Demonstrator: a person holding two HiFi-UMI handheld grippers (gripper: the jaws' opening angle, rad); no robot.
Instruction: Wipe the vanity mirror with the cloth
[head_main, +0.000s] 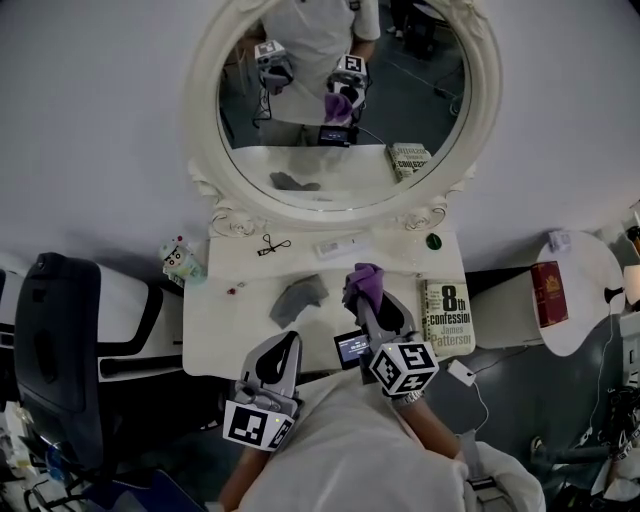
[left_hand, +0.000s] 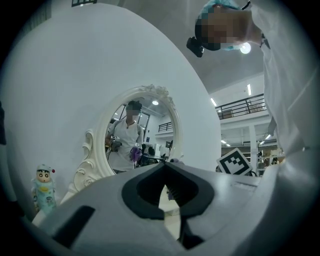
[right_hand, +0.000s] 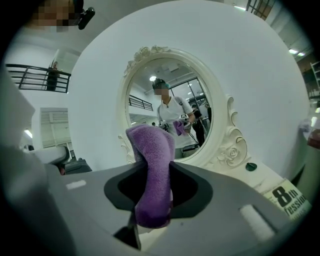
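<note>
The oval vanity mirror (head_main: 345, 90) in its ornate white frame (head_main: 205, 150) stands at the back of the white table (head_main: 220, 330). My right gripper (head_main: 362, 290) is shut on a purple cloth (head_main: 364, 284), held above the table in front of the mirror; the cloth (right_hand: 152, 172) bulges up between the jaws in the right gripper view, with the mirror (right_hand: 170, 117) beyond. My left gripper (head_main: 286, 350) hovers at the table's near edge, jaws closed together with nothing held (left_hand: 165, 167). The mirror (left_hand: 137, 140) shows at centre left in the left gripper view.
A grey cloth (head_main: 298, 298) lies mid-table. A paperback book (head_main: 447, 315) sits at the right, a small figurine (head_main: 180, 260) at the left corner, a black clip (head_main: 270, 245) and a white bar (head_main: 338, 245) near the mirror base. A black chair (head_main: 55, 350) stands left; a round side table (head_main: 580, 290) right.
</note>
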